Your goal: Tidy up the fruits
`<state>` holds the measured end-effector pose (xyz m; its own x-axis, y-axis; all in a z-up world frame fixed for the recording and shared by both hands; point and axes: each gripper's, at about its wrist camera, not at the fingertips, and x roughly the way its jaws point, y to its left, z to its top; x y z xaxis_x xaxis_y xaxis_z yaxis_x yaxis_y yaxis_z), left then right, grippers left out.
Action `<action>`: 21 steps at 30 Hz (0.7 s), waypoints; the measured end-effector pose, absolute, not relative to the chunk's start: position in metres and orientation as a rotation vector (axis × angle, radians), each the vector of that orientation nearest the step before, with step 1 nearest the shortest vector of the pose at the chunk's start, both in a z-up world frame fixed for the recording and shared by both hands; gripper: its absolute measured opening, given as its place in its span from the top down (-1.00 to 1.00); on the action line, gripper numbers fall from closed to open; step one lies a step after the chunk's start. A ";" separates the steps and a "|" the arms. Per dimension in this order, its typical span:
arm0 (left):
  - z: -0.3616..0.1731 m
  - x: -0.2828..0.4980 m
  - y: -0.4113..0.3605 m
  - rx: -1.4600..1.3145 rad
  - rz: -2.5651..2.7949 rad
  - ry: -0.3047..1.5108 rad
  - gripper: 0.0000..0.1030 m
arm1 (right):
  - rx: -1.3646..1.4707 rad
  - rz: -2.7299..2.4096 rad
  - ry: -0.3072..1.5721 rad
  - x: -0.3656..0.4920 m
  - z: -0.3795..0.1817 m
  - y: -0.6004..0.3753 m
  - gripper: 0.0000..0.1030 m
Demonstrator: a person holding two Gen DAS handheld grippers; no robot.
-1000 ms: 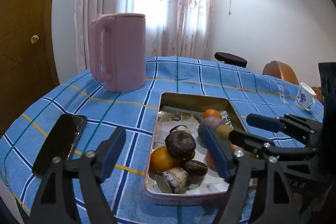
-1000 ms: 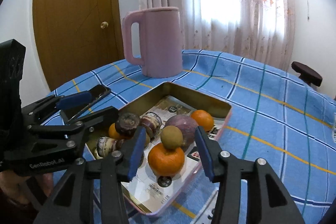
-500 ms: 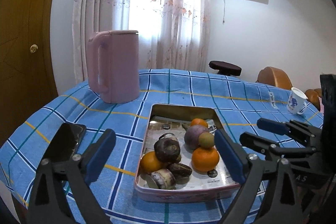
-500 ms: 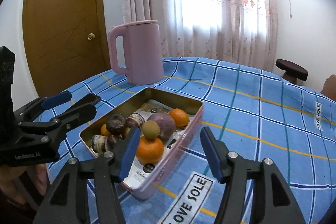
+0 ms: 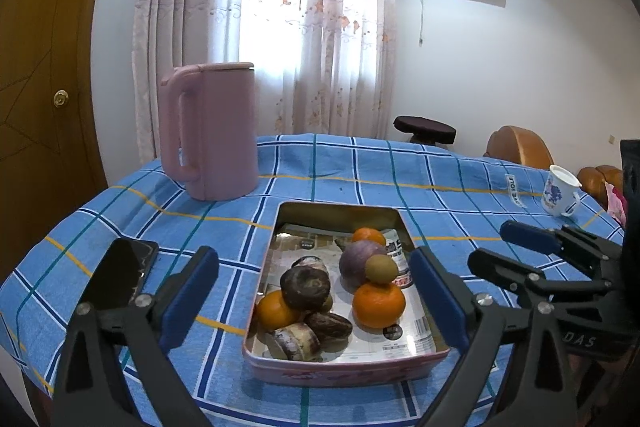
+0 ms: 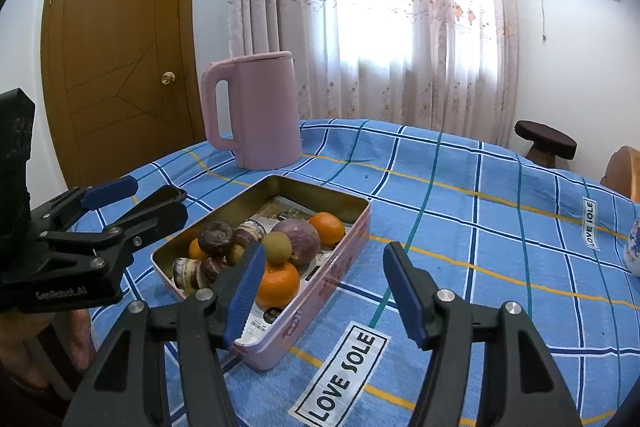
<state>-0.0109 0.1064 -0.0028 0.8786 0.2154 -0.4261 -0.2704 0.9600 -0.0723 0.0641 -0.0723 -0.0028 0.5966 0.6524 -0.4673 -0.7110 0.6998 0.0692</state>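
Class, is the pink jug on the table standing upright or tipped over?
Upright. The pink jug stands on its base on the blue checked cloth, rim level, handle vertical.

Tin blocks centre frame; pink jug upper left; phone lower left. Bare cloth right of frame passable.

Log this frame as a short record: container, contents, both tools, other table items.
container: pink tin on the blue checked tablecloth
contents: three oranges, a kiwi atop the nearest orange, several dark purple fruits
left tool: open, empty, above the tin
right tool: open, empty, beside the tin
other items: pink jug, phone, white mug
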 end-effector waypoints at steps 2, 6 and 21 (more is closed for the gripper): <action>-0.002 -0.011 0.106 -0.132 0.254 0.426 -0.91 | -0.126 0.792 0.487 0.064 -0.003 -0.074 -0.22; 0.000 -0.012 0.105 -0.134 0.252 0.418 -0.92 | -0.117 0.786 0.486 0.065 -0.002 -0.078 -0.23; 0.001 -0.011 0.098 -0.127 0.249 0.419 -0.94 | -0.109 0.769 0.478 0.064 -0.005 -0.086 -0.24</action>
<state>-0.0106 0.0979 0.0008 0.8837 0.2122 -0.4173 -0.2643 0.9618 -0.0707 0.0642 -0.0862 -0.0051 0.6176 0.6424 -0.4537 -0.6909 0.7188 0.0773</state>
